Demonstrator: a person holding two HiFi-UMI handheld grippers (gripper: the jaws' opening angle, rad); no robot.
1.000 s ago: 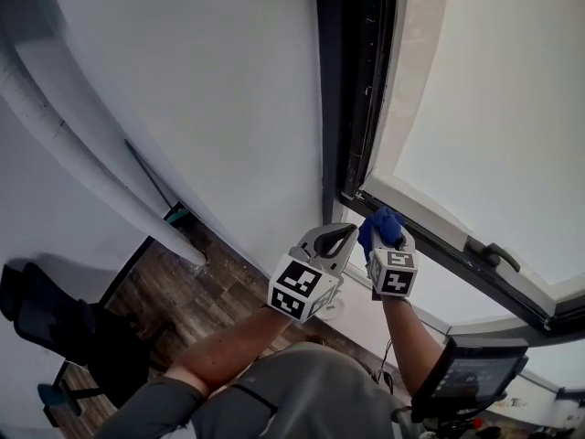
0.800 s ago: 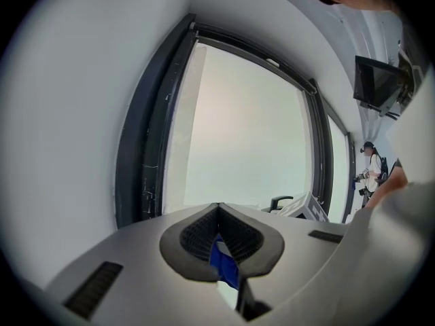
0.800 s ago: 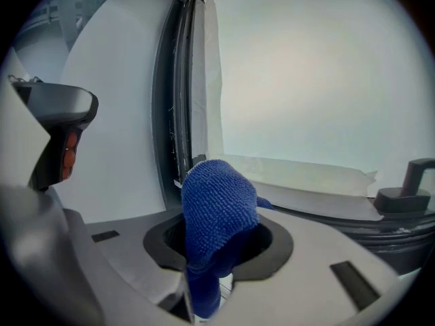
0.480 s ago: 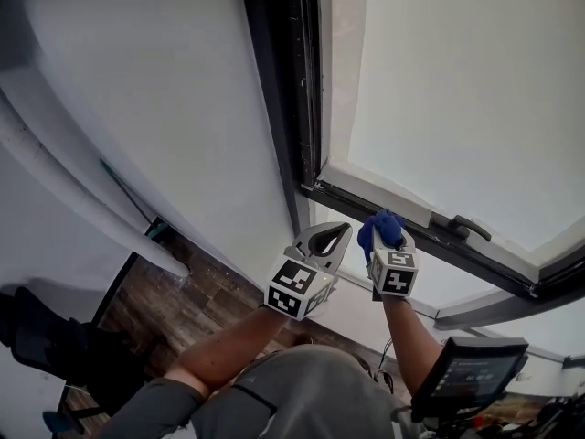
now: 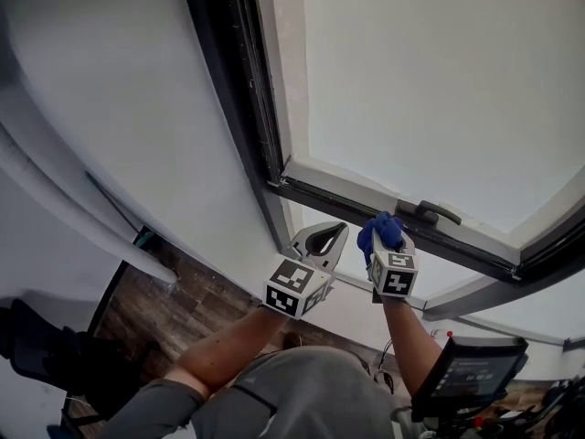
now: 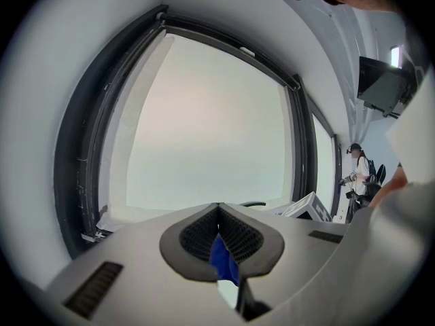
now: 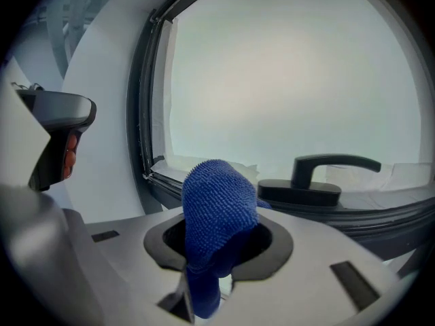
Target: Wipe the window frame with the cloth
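Note:
The dark window frame (image 5: 233, 90) runs down to a corner, and its bottom rail (image 5: 366, 210) carries a black handle (image 5: 431, 212). My right gripper (image 5: 386, 236) is shut on a blue cloth (image 5: 379, 229), held just below the rail and left of the handle. From the right gripper view the cloth (image 7: 217, 212) bulges out of the jaws, with the handle (image 7: 329, 175) and the frame corner (image 7: 153, 172) beyond it. My left gripper (image 5: 331, 239) hangs beside the right one with its jaws closed, apart from the frame. A blue sliver (image 6: 223, 262) shows in its jaw gap.
White wall lies left of the frame, with a slanting white pipe (image 5: 64, 199). Below are a wooden floor (image 5: 183, 305), a dark chair (image 5: 46, 359) and a monitor (image 5: 468, 373) at the bottom right. A person (image 6: 357, 176) stands far off in the left gripper view.
The view has swung: the frame's corner and handle now sit further left and nearer the grippers. Both grippers keep their places and grips.

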